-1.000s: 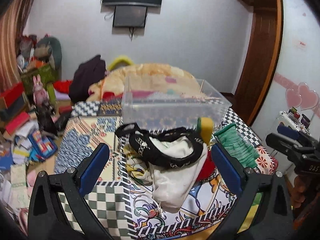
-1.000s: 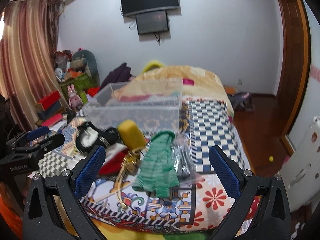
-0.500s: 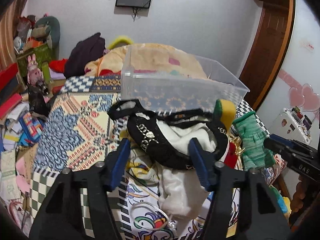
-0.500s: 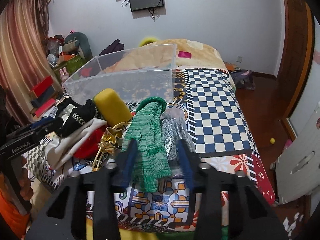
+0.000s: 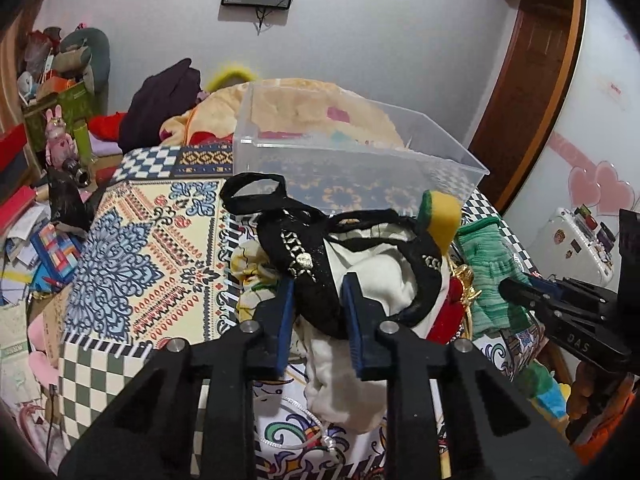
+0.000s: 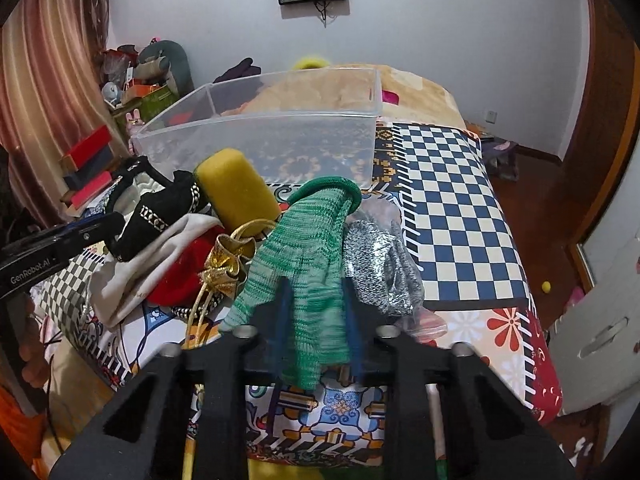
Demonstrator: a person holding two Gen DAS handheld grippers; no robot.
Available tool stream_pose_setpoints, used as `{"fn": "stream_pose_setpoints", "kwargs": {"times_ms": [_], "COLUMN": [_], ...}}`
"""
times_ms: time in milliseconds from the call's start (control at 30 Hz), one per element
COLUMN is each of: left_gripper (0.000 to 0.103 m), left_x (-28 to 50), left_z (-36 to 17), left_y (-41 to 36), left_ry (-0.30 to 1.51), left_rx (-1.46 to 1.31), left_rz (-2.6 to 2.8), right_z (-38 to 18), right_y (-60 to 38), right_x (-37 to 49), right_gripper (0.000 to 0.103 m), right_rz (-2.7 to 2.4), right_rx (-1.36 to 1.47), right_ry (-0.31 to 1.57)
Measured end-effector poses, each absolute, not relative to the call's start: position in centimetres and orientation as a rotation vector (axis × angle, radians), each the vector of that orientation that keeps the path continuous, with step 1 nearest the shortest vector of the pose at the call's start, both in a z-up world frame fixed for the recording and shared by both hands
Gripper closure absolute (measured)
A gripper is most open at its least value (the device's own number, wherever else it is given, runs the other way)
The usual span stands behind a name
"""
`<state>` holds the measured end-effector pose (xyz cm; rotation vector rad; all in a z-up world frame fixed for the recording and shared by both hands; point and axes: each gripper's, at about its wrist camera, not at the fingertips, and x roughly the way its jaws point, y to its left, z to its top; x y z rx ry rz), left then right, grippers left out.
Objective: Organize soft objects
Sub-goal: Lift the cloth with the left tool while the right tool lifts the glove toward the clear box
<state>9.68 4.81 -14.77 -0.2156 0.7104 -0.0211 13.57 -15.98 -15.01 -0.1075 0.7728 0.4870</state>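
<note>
Both grippers closed since 1 s ago: left gripper (image 5: pixel 316 306) pinching black bag (image 5: pixel 308 264), right gripper (image 6: pixel 316 312) pinching green glove (image 6: pixel 304 264). Grasp step; next you lift both into clear bin (image 6: pixel 256 148).

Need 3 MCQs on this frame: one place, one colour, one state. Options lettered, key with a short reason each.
1. Where is the clear plastic bin relative to the pile of soft items?
A. Behind it, farther from the cameras
B. Under it
C. On the floor

2. What colour is the knitted glove between the right gripper fingers?
A. Red
B. Green
C. Blue

3. What state is the left gripper in?
A. Wide open above the pile
B. Shut on the black strappy garment with metallic trim
C. Holding the yellow sponge with a green edge

Key: 1 A, the bin stands on the patterned bedspread beyond the pile. 2 B, the knit is mottled green. 3 B, both blue pads press the black fabric; the sponge sits apart by the bin.
</note>
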Motion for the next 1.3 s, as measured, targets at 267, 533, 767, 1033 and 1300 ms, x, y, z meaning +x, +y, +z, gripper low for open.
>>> {"fn": "stream_pose_setpoints", "kwargs": {"times_ms": [267,533,767,1033,1300], "left_gripper": [0.089,0.089,0.090,0.090,0.090], "left_x": [8.6,8.4,8.8,10.5,14.1], "left_z": [-12.4,-9.6,-6.3,-2.7,-1.0], "left_y": [5.0,4.7,5.1,5.6,5.9], "left_ry": [0.646,0.572,0.492,0.414,0.375], "left_rx": [-0.187,-0.162,-0.150,-0.142,-0.156], "left_rz": [-0.026,-0.040,-0.041,-0.032,0.000], "right_z": [-12.9,-10.2,-7.3,-5.9,-4.6], "right_y": [-15.9,-16.6,-17.2,-15.6,-13.9], "right_x": [12.7,12.3,13.2,14.8,17.2], "right_gripper": [0.093,0.094,0.094,0.094,0.094], "right_rz": [0.499,0.503,0.492,0.491,0.484], "right_rx": [-0.095,-0.066,-0.045,-0.052,-0.047], "right_ry": [0.695,0.608,0.513,0.452,0.416]}}
